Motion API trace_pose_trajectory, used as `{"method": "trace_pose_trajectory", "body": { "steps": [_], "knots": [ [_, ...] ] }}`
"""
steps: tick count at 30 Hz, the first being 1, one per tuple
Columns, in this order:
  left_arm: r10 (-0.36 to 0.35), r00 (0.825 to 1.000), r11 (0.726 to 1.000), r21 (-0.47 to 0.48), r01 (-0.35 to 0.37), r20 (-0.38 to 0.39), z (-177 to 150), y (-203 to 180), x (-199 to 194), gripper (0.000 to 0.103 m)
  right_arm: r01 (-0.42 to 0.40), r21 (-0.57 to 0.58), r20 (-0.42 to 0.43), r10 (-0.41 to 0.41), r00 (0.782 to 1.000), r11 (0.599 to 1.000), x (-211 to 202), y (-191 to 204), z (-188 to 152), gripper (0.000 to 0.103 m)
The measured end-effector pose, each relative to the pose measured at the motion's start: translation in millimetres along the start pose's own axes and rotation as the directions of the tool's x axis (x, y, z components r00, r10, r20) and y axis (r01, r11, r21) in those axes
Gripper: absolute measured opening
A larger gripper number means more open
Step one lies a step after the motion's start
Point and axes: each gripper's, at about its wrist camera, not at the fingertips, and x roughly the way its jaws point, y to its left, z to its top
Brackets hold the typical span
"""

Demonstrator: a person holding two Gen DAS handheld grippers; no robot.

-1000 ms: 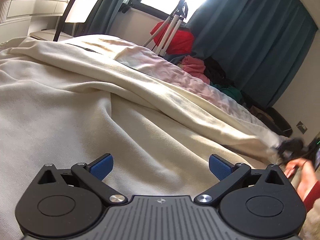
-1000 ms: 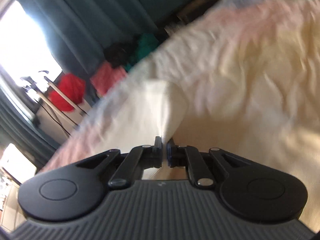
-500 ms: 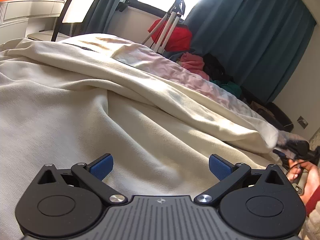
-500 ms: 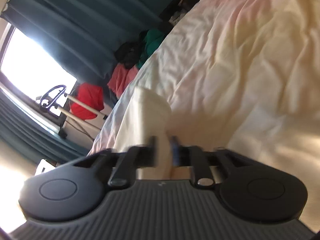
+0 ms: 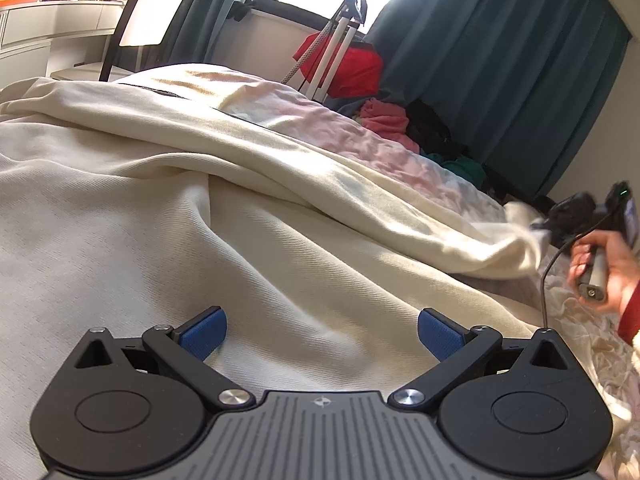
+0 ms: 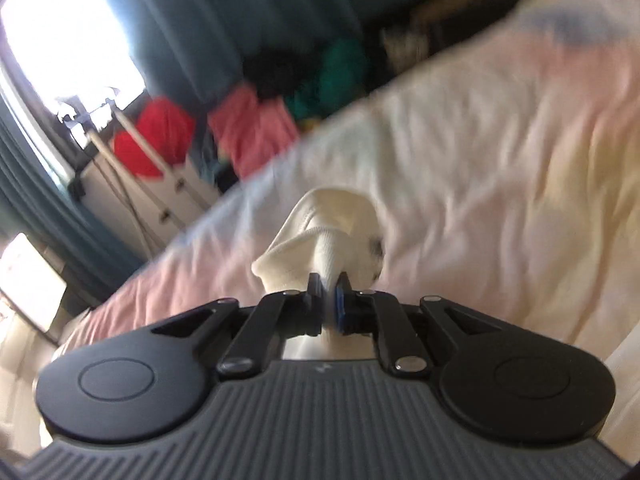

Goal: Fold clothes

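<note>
A large cream garment (image 5: 168,216) lies spread over the bed, with one long sleeve (image 5: 360,196) stretched toward the right. My left gripper (image 5: 322,330) is open and empty, low over the garment's body. My right gripper (image 6: 329,300) is shut on the ribbed cream cuff (image 6: 320,236) of that sleeve. It also shows at the right edge of the left wrist view (image 5: 560,220), held in a hand, with the sleeve end pulled taut.
A pale pink and white bedsheet (image 5: 400,152) covers the bed beyond the garment. A pile of red, pink, black and green clothes (image 5: 392,120) lies by the teal curtains (image 5: 500,60). A chair (image 5: 148,20) and dresser stand at far left.
My right gripper has carried the sleeve cuff further right and out from the garment, stretching the sleeve. The left gripper has stayed open in the same place.
</note>
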Motion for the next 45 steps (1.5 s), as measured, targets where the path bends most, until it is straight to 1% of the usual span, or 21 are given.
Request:
{"method": "trace_pose_trajectory", "body": {
  "steps": [4,8,9,12,14,16,18,21,24,27,30,31,33,35,36,37,38,39,40,41,45],
  "knots": [
    [-0.014,1.000,1.000,-0.013,0.014,0.006,1.4,1.4,-3.2,0.103,0.042,-0.025,0.085,-0.039,0.996,0.999,-22.6,-21.4,-1.8,0.009],
    [-0.012,1.000,1.000,-0.014,0.012,0.018,2.8,0.7,-6.4,0.103,0.085,-0.046,0.171,-0.076,0.982,0.995,-45.2,-42.7,-3.6,0.009],
    [-0.009,1.000,1.000,-0.013,0.010,0.019,2.8,0.6,-6.9,0.103,0.088,-0.036,0.174,-0.081,0.982,0.995,-48.4,-50.5,-8.1,0.009],
    [-0.009,1.000,1.000,-0.011,0.009,0.019,2.9,0.4,-7.5,0.103,0.082,0.028,0.126,-0.085,0.988,0.996,-48.5,-75.5,-27.3,0.010],
    [-0.010,1.000,1.000,-0.010,0.010,0.019,3.1,-0.1,-7.8,0.103,0.076,0.093,0.096,-0.085,0.992,0.993,-49.3,-88.2,-34.3,0.010],
    [-0.013,1.000,1.000,-0.008,0.013,0.021,3.5,-0.6,-8.2,0.103,0.050,0.137,0.095,-0.063,0.994,0.989,-53.3,-94.5,-35.7,0.009],
    [-0.012,1.000,1.000,-0.003,0.012,0.026,3.9,-1.0,-9.0,0.103,0.016,0.117,0.123,-0.031,0.992,0.993,-62.3,-88.1,-32.7,0.007],
    [-0.019,0.999,1.000,-0.003,0.019,0.030,5.0,-2.3,-12.0,0.103,-0.016,0.084,0.171,0.001,0.985,0.996,-76.9,-75.5,-23.1,0.006],
    [-0.024,0.999,1.000,0.009,0.024,0.039,8.0,-4.9,-16.0,0.103,0.007,0.058,0.182,-0.018,0.983,0.998,-86.5,-75.6,-24.8,0.006],
    [-0.028,0.998,0.999,0.046,0.025,0.059,11.3,-10.0,-21.6,0.103,0.057,0.071,0.125,-0.065,0.990,0.996,-79.1,-93.0,-38.2,0.007],
    [-0.015,0.997,0.995,0.103,0.008,0.072,11.4,-18.5,-25.9,0.103,0.083,0.066,0.071,-0.087,0.994,0.994,-67.8,-107.8,-55.9,0.008],
    [-0.013,0.997,0.993,0.119,0.004,0.072,11.3,-21.7,-26.7,0.103,0.085,0.063,0.062,-0.089,0.994,0.994,-66.9,-109.7,-59.6,0.011],
    [-0.014,0.997,0.988,0.152,0.003,0.072,11.2,-28.8,-28.6,0.103,0.074,0.065,0.045,-0.077,0.996,0.995,-71.7,-106.3,-58.4,0.012],
    [-0.016,0.996,0.981,0.193,0.000,0.083,10.5,-36.0,-33.3,0.103,0.066,0.028,0.021,-0.066,0.998,0.997,-81.3,-97.9,-54.9,0.016],
    [-0.017,0.996,0.977,0.214,-0.003,0.090,10.1,-39.6,-35.9,0.103,0.067,-0.015,0.023,-0.066,0.998,0.998,-90.2,-91.3,-54.5,0.026],
    [-0.015,0.995,0.972,0.234,-0.008,0.097,9.8,-43.1,-38.9,0.103,0.067,-0.058,0.024,-0.066,0.998,0.996,-99.0,-84.7,-54.2,0.044],
    [-0.015,0.994,0.968,0.250,-0.012,0.104,9.5,-46.2,-42.2,0.103,0.061,-0.104,0.039,-0.057,0.998,0.993,-111.1,-77.6,-55.8,0.054],
    [-0.016,0.994,0.965,0.261,-0.013,0.111,9.0,-48.3,-46.0,0.103,0.049,-0.151,0.063,-0.040,0.997,0.987,-125.9,-70.3,-59.1,0.068],
    [-0.019,0.993,0.963,0.270,-0.013,0.116,8.4,-49.9,-50.1,0.103,0.036,-0.191,0.084,-0.020,0.996,0.981,-141.7,-63.2,-62.9,0.073],
    [-0.020,0.992,0.961,0.275,-0.014,0.121,8.1,-51.3,-54.2,0.103,0.013,-0.221,0.094,0.008,0.996,0.975,-157.8,-56.6,-68.0,0.075],
    [-0.019,0.990,0.958,0.286,-0.022,0.139,6.9,-55.5,-71.9,0.103,-0.086,-0.334,0.075,0.117,0.990,0.939,-218.7,-28.0,-99.4,0.076]
  ]
}}
